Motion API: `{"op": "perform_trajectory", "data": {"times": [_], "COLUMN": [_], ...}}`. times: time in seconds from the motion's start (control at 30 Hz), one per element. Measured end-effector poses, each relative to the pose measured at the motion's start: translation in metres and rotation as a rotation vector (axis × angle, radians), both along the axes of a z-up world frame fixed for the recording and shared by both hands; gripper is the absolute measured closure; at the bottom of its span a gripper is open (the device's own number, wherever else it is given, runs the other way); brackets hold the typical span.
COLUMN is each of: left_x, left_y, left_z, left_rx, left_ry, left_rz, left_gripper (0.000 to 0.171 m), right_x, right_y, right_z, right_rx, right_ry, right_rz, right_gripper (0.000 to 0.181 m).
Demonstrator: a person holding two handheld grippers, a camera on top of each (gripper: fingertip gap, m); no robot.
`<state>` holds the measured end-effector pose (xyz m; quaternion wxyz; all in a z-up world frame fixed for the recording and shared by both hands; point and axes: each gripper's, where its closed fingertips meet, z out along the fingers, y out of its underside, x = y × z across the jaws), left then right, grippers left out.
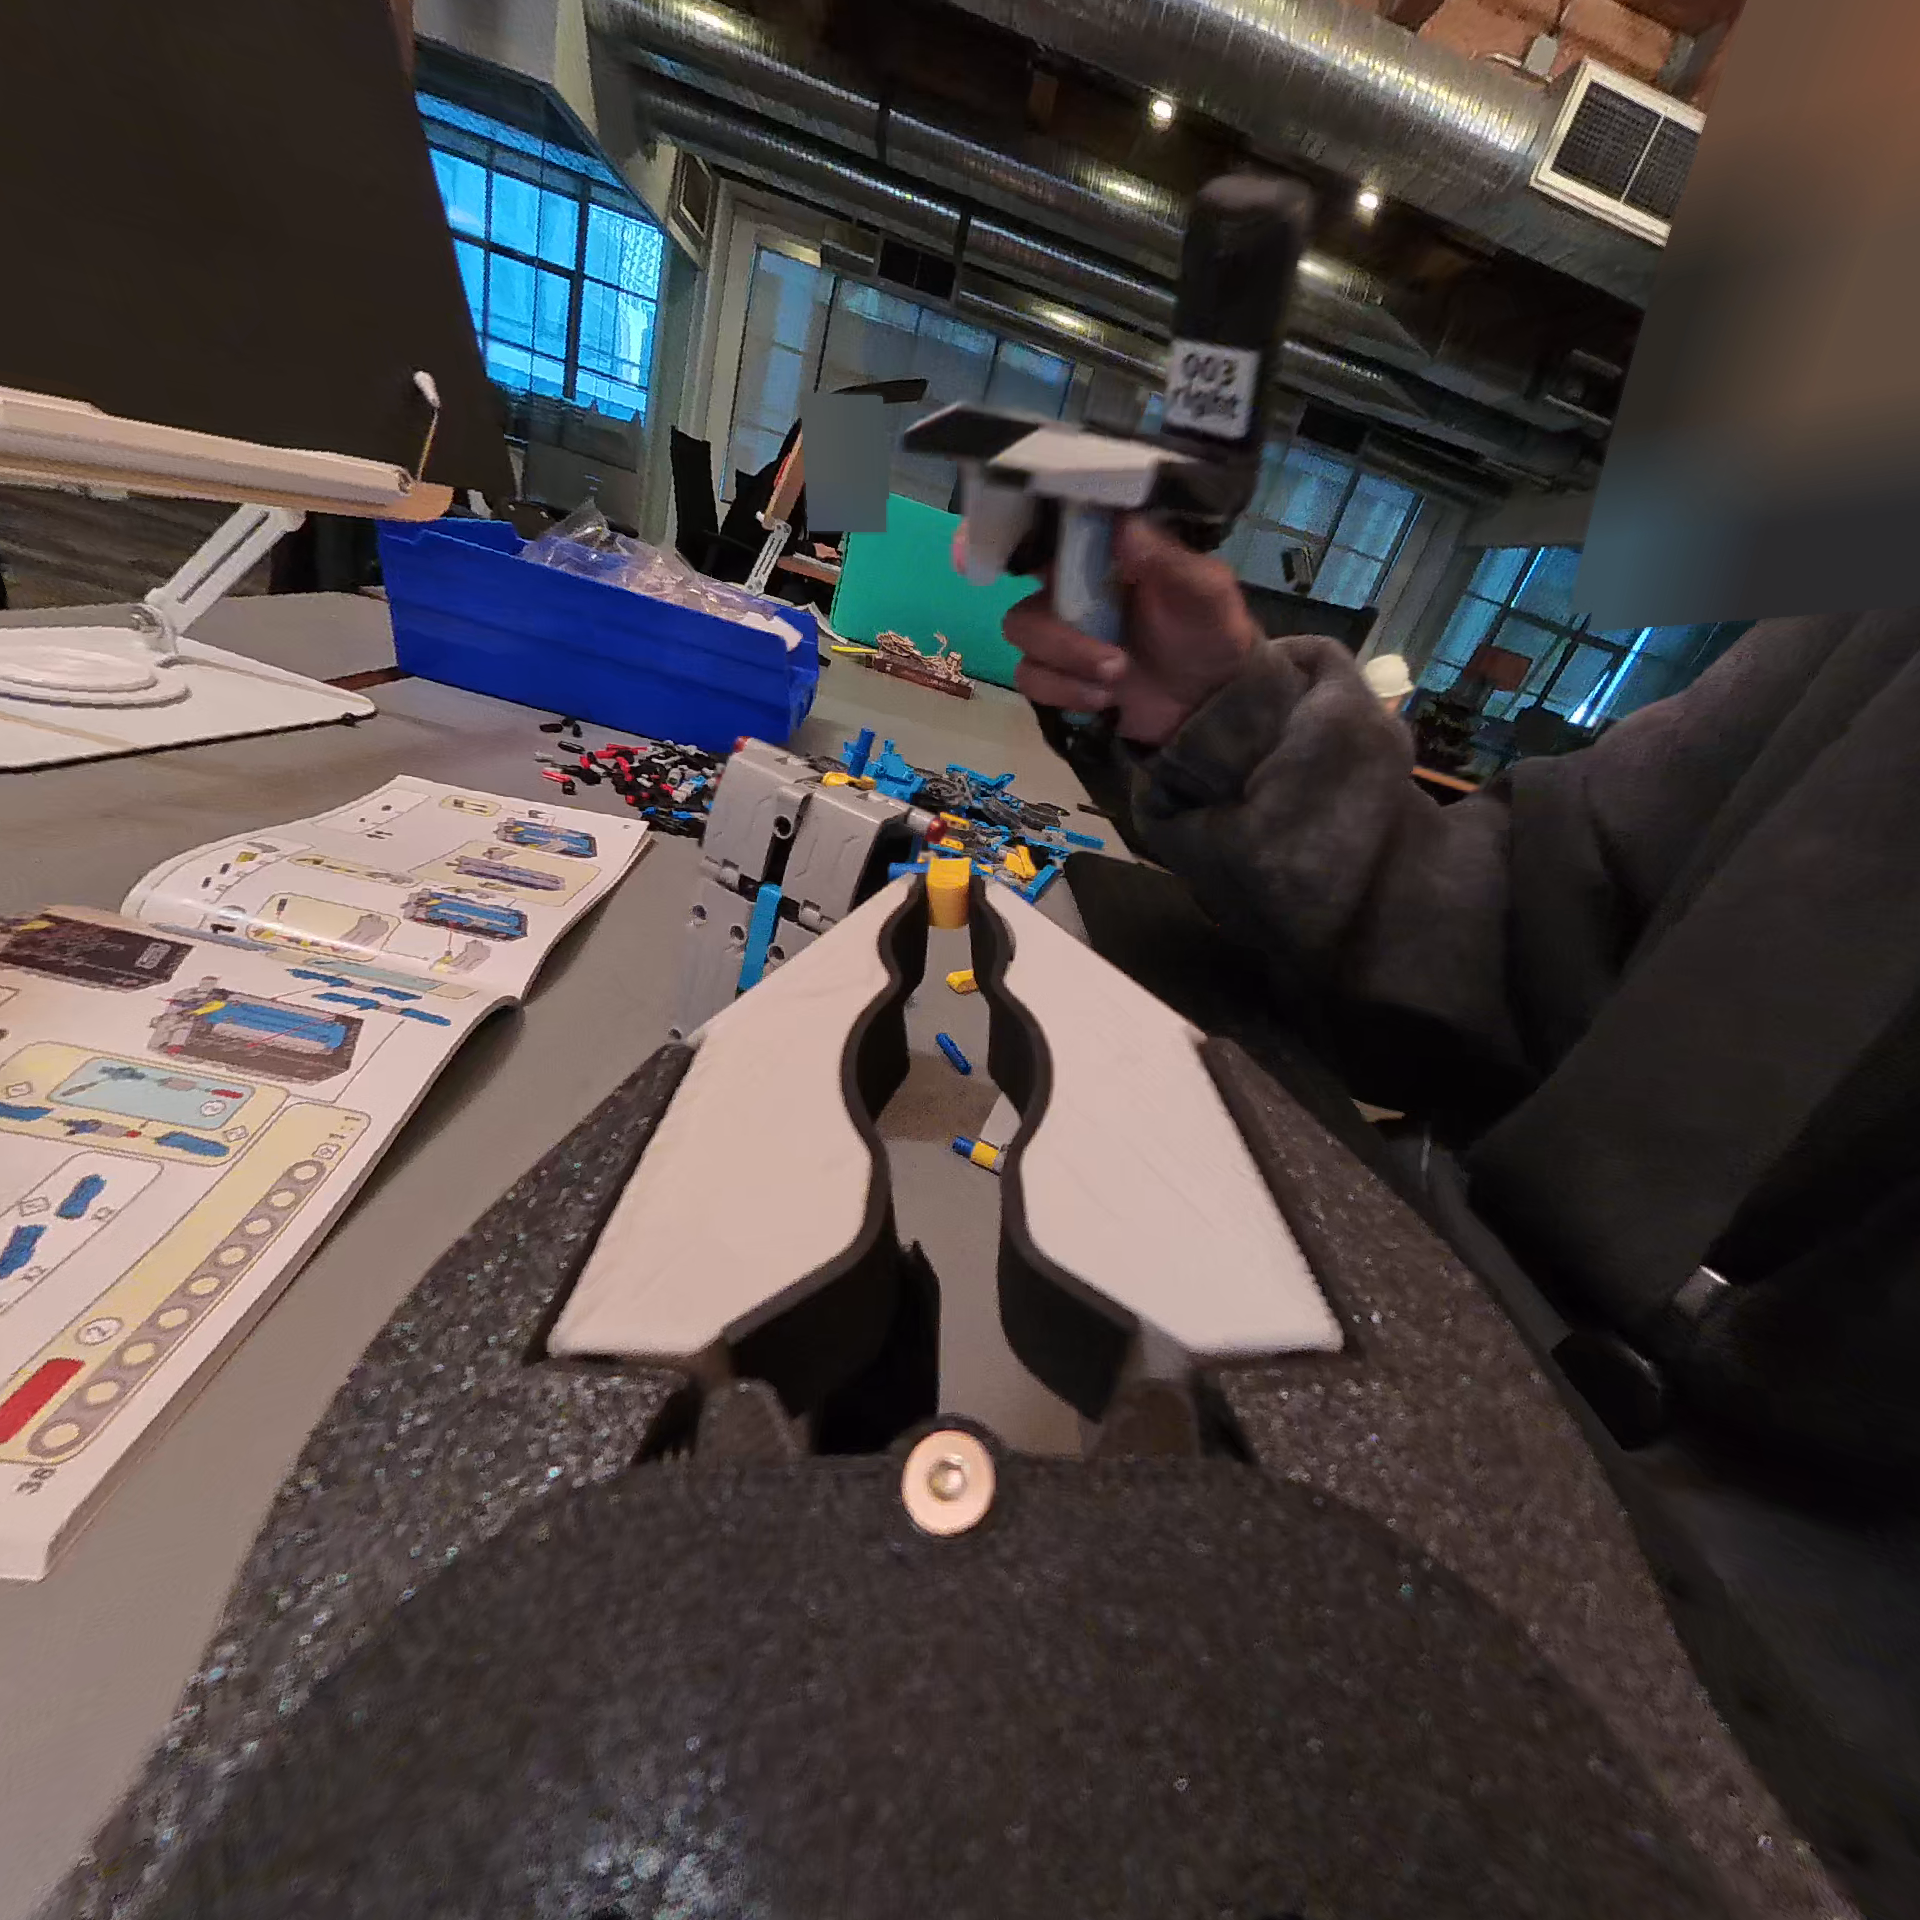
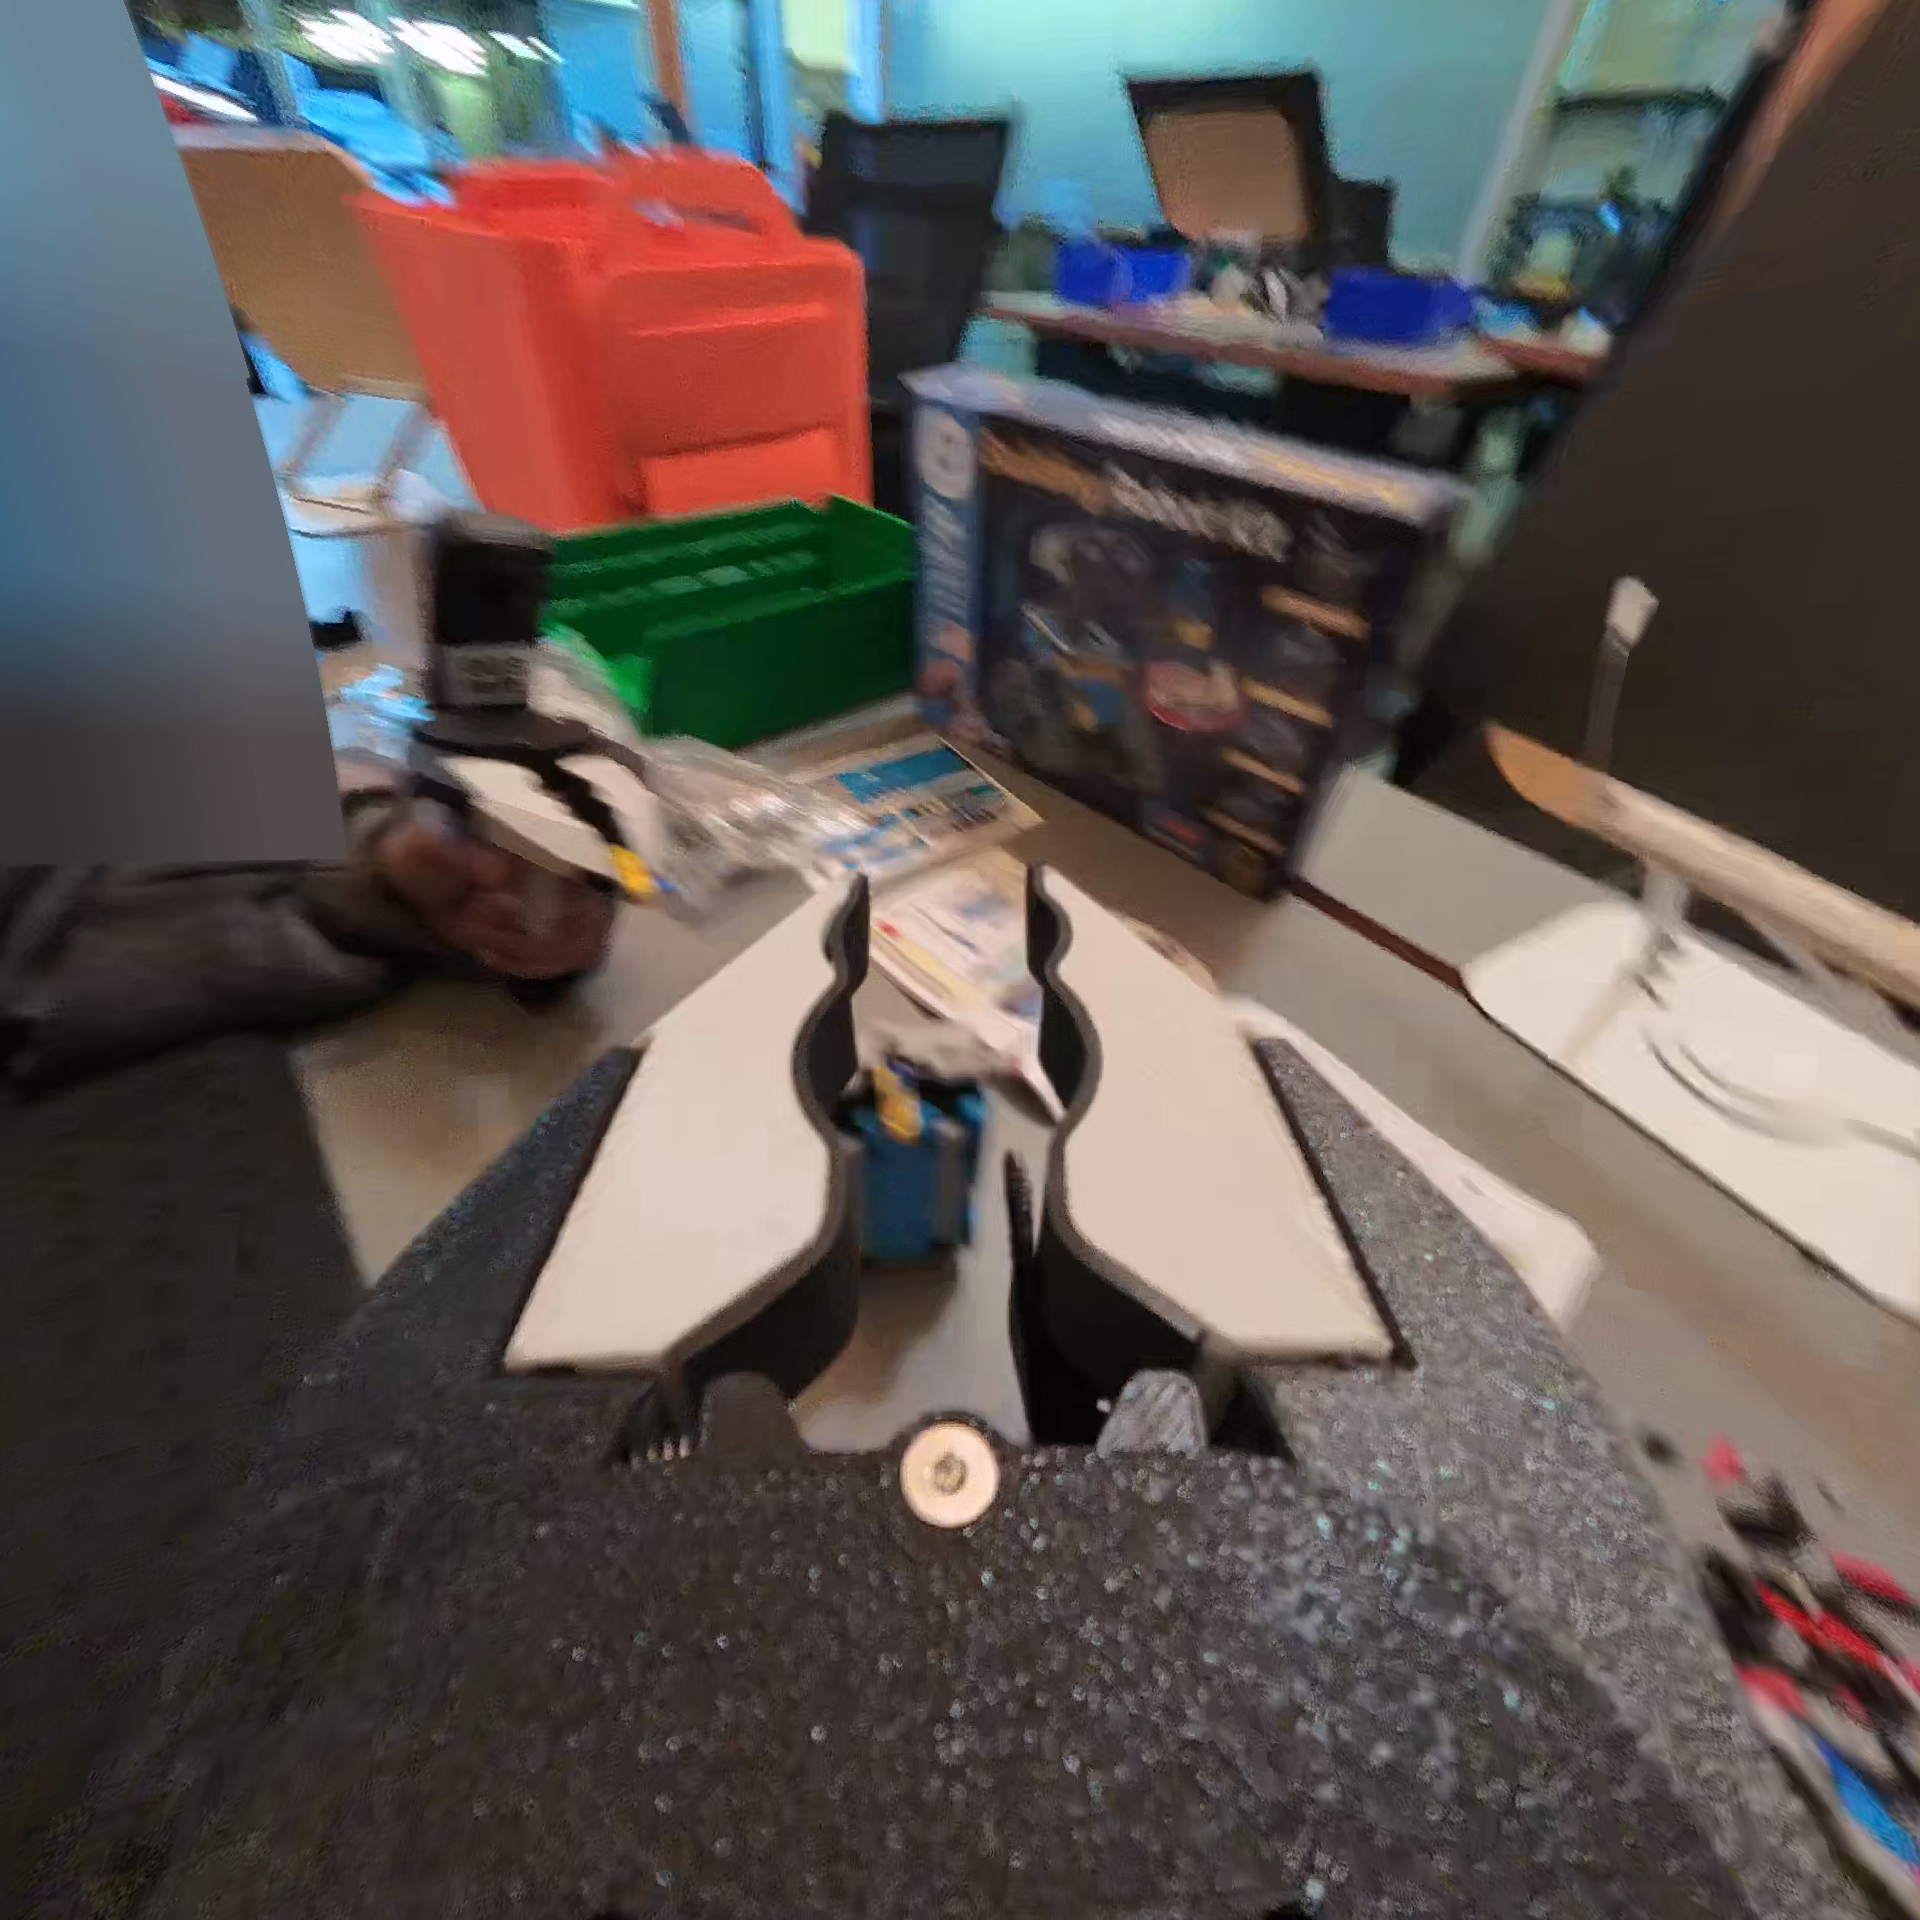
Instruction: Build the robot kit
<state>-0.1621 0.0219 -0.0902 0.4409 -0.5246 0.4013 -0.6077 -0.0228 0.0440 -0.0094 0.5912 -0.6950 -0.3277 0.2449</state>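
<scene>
Pinching yellow piece (image 1: 947,896) at left claw (image 1: 948,891) tips

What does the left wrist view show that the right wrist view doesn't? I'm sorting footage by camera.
Only the left wrist view: a blue bin and a grey block model beside the left tongs, shut on a yellow piece.

Only the right: orange case, green bin, printed box, open right tongs.

Both: the instruction booklet and grey table.

Instruction booklet (image 1: 260,1039) lies left of loose parts (image 1: 644,774).
</scene>
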Motion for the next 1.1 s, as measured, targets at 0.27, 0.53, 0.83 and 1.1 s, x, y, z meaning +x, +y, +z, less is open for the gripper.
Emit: {"op": "perform_trajectory", "data": {"times": [0.27, 0.53, 0.83, 1.1], "left_x": [0.000, 0.002, 0.003, 0.006], "left_y": [0.011, 0.018, 0.018, 0.014], "left_z": [-0.007, -0.014, -0.017, -0.020], "left_rx": [-0.079, -0.157, -0.181, -0.180], "left_ry": [0.016, 0.035, 0.044, 0.068], "left_rz": [0.015, -0.019, -0.034, -0.045], "left_gripper": [0.165, 0.165, 0.165, 0.165], "right_x": [0.060, 0.068, 0.057, 0.053], "right_y": [0.029, 0.031, 0.032, 0.031], "right_z": [-0.103, -0.093, -0.107, -0.112], "right_rx": [-0.138, -0.047, -0.082, -0.093], "right_ry": [0.202, 0.187, 0.134, 0.105], "right_rz": [-0.214, -0.228, -0.191, -0.178], "right_gripper": [0.150, 0.159, 0.160, 0.160]}}
